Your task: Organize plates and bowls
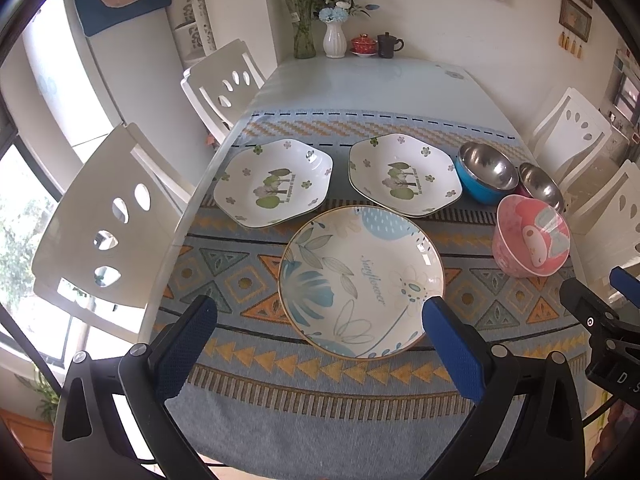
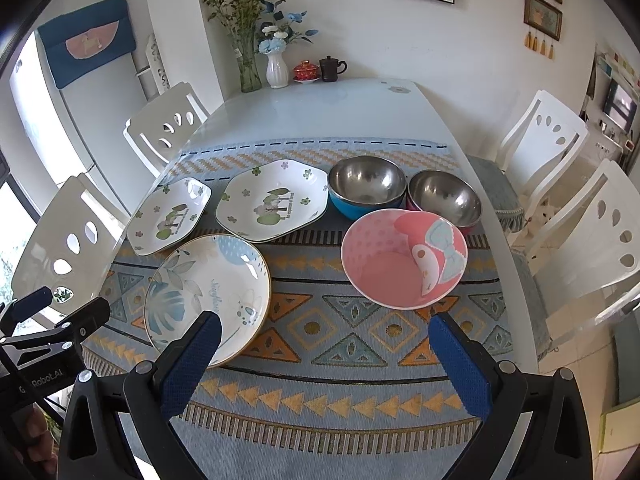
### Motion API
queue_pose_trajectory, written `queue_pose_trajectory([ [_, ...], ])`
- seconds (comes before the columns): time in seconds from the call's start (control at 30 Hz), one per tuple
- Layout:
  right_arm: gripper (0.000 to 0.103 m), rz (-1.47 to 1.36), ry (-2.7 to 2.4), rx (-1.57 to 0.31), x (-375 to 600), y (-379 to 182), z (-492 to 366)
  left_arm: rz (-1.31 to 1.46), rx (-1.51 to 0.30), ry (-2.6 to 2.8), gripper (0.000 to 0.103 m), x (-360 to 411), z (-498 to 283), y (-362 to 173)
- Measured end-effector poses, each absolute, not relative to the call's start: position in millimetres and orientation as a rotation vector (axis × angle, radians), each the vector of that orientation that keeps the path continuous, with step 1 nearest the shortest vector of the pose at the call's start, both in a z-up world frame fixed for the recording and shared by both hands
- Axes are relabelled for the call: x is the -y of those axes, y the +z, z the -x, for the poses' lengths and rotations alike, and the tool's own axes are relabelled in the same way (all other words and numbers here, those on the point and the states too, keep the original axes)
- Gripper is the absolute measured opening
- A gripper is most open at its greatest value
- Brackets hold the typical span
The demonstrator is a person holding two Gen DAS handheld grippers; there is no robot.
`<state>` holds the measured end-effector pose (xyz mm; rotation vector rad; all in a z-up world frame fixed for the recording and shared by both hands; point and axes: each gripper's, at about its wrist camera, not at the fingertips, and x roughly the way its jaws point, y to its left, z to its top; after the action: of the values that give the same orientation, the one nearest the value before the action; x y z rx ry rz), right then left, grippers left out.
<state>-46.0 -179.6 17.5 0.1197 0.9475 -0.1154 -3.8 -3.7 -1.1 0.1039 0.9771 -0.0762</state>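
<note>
A round blue-leaf plate (image 1: 362, 282) (image 2: 208, 294) lies nearest on the patterned cloth. Behind it lie two white tree-print plates, one at left (image 1: 274, 182) (image 2: 170, 214) and one at right (image 1: 404, 174) (image 2: 274, 200). A blue steel bowl (image 1: 486, 176) (image 2: 366, 190), a red steel bowl (image 1: 542, 188) (image 2: 444, 200) and a pink bowl (image 1: 530, 234) (image 2: 404, 256) stand at the right. My left gripper (image 1: 320, 332) is open and empty above the near edge of the round plate. My right gripper (image 2: 324, 344) is open and empty in front of the pink bowl.
White chairs (image 1: 104, 224) (image 2: 548, 140) flank the glass table (image 2: 304, 112). Two vases of flowers (image 2: 276, 68), a red lidded cup (image 2: 306, 70) and a dark mug (image 2: 332, 68) stand at the far edge by the wall.
</note>
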Motion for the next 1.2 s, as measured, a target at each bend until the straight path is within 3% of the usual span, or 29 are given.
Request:
queue_pose_trajectory([
  [1.2, 0.103, -0.137, -0.119, -0.979, 185.3, 6.3, 46.9, -0.202, -0.996, -0.036, 0.103, 8.9, 3.0, -13.8],
])
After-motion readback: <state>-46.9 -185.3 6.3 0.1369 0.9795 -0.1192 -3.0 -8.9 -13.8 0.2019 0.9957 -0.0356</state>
